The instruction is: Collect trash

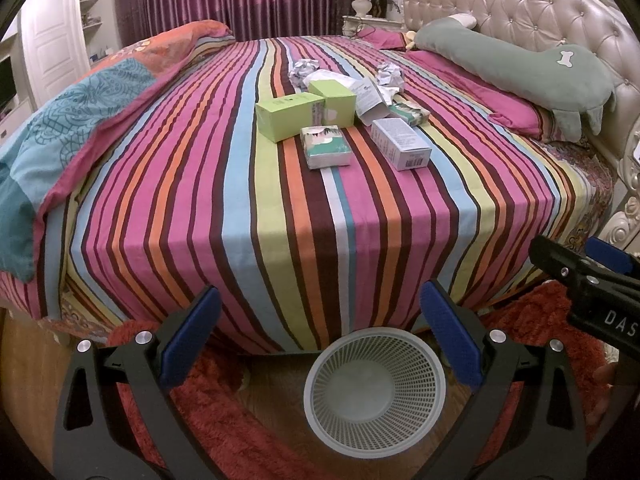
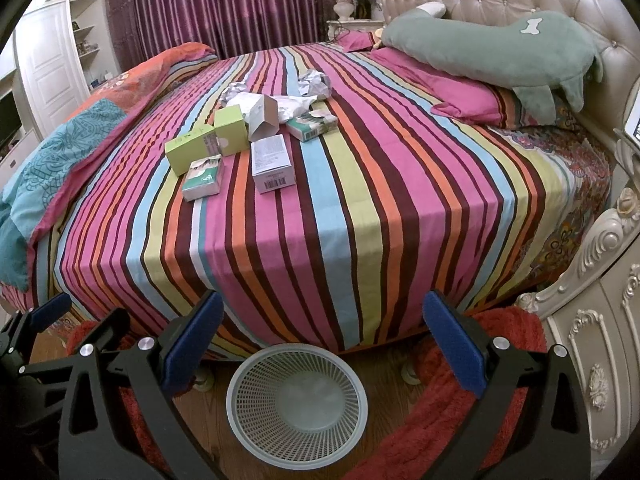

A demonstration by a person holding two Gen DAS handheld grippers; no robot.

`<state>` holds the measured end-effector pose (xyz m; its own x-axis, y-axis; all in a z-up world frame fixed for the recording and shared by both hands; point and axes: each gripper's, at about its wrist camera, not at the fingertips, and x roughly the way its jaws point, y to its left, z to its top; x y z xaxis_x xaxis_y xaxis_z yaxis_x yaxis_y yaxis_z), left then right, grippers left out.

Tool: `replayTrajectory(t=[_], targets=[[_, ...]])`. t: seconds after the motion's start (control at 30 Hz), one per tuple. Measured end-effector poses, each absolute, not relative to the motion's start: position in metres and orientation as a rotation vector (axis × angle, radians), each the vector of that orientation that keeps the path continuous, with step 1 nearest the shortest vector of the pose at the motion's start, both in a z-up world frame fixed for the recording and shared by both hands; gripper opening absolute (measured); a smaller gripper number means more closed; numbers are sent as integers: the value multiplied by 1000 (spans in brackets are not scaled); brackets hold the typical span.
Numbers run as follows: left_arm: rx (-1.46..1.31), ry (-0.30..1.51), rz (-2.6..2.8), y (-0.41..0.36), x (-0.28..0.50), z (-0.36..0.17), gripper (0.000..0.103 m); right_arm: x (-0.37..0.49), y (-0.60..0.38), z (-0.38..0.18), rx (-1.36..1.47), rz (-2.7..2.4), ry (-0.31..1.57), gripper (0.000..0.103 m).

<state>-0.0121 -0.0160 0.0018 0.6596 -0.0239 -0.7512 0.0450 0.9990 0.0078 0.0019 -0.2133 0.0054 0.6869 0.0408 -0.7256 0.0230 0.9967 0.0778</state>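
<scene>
Both grippers hang over the floor at the near edge of a bed covered by a multicoloured striped sheet (image 1: 280, 208). The left gripper (image 1: 320, 344) has its blue-padded jaws wide apart and empty, and the right gripper (image 2: 322, 348) likewise stands with jaws apart, holding nothing. Below them, on the wooden floor beside a red shaggy rug (image 2: 460, 412), sits a round pale-grey plastic mesh wastebasket (image 1: 374, 392), empty. The trash lies far up the bed: two lime-green cardboard boxes (image 1: 290, 116), a green-and-white tissue packet (image 1: 326, 146), a white barcoded box (image 1: 402, 142), and crumpled white paper balls (image 1: 304, 70), clustered together.
</scene>
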Motion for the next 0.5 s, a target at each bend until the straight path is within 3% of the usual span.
replayTrajectory(t=[0.5], targets=[[20,888,-40,-16,-8,-9,97,5,-216,-2,92,16,843,96]])
